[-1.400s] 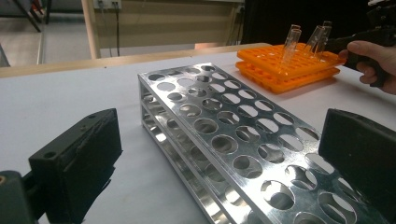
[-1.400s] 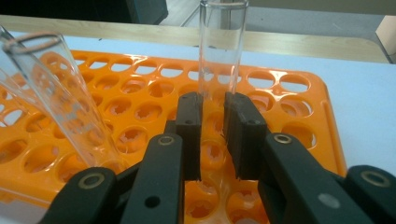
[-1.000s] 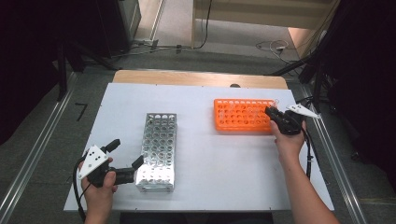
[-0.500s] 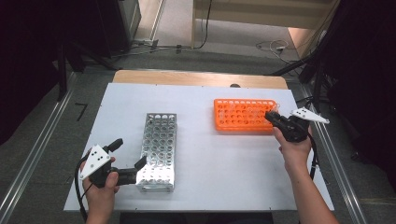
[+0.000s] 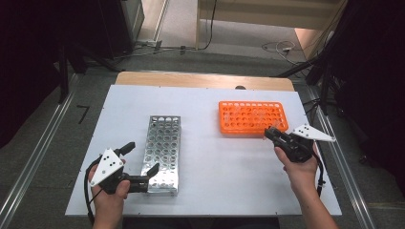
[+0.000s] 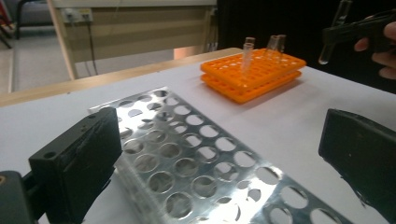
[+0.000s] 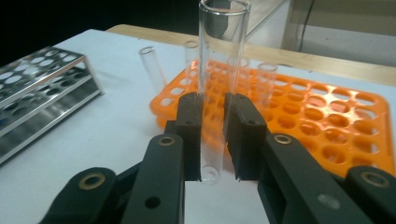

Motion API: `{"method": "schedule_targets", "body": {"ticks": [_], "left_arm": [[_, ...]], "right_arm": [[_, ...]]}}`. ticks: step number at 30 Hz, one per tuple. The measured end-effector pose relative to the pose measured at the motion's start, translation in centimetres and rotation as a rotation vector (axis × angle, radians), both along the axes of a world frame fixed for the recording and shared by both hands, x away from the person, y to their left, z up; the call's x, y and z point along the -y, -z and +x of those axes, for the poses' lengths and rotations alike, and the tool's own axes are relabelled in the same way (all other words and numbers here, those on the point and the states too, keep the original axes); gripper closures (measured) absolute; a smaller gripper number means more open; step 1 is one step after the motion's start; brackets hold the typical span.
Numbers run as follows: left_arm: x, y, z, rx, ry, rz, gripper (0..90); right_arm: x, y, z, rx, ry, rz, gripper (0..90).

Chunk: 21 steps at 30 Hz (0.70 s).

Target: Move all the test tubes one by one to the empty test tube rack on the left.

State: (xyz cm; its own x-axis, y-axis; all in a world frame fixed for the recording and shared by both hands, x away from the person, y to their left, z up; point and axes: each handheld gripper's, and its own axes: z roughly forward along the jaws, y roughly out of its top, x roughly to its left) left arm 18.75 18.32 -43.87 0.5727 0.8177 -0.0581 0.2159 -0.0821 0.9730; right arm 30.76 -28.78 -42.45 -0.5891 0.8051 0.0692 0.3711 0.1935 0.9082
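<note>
My right gripper (image 7: 214, 135) is shut on a clear glass test tube (image 7: 219, 70), held upright just off the near edge of the orange rack (image 5: 252, 117). In the high view that gripper (image 5: 268, 134) sits at the rack's near right corner. A few more tubes (image 6: 247, 56) stand in the orange rack (image 6: 261, 74). My left gripper (image 5: 142, 157) is open at the near left end of the silver metal rack (image 5: 162, 143). In the left gripper view its jaws (image 6: 219, 158) stand wide on either side of the metal rack (image 6: 196, 154), whose holes are empty.
Both racks rest on a white tabletop (image 5: 215, 167) with a wooden strip (image 5: 200, 80) along its far edge. Metal rails (image 5: 334, 143) run down both sides of the table. Cables lie on the floor beyond.
My right gripper has drawn back from over the orange rack toward the person, carrying the tube upward and clear of the holes. The left hand has shifted slightly toward the metal rack.
</note>
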Motion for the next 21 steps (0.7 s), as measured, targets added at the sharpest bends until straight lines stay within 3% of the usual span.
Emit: {"method": "schedule_targets", "body": {"ticks": [6,11,12,17,21], "left_arm": [[1.0,-0.4,0.0,-0.008,0.053,-0.034,0.0],[2.2,-1.0,0.0,-0.037,0.087,-0.025,0.0],[2.8,-1.3,0.1,-0.041,0.116,-0.030,0.0],[4.2,-1.7,0.4,-0.053,0.129,-0.016,2.8],[5.6,-2.0,1.1,-0.090,0.151,-0.001,4.9]], "right_arm": [[-1.3,0.4,-1.5,-0.008,-0.061,0.001,74.1],[-2.9,0.4,-2.6,-0.006,-0.126,-0.006,74.2],[-3.3,0.3,-2.8,-0.007,-0.137,-0.005,74.1],[-5.1,0.4,-3.6,0.003,-0.186,-0.027,74.2],[-6.1,0.4,-4.0,0.004,-0.219,-0.031,74.2]]}}
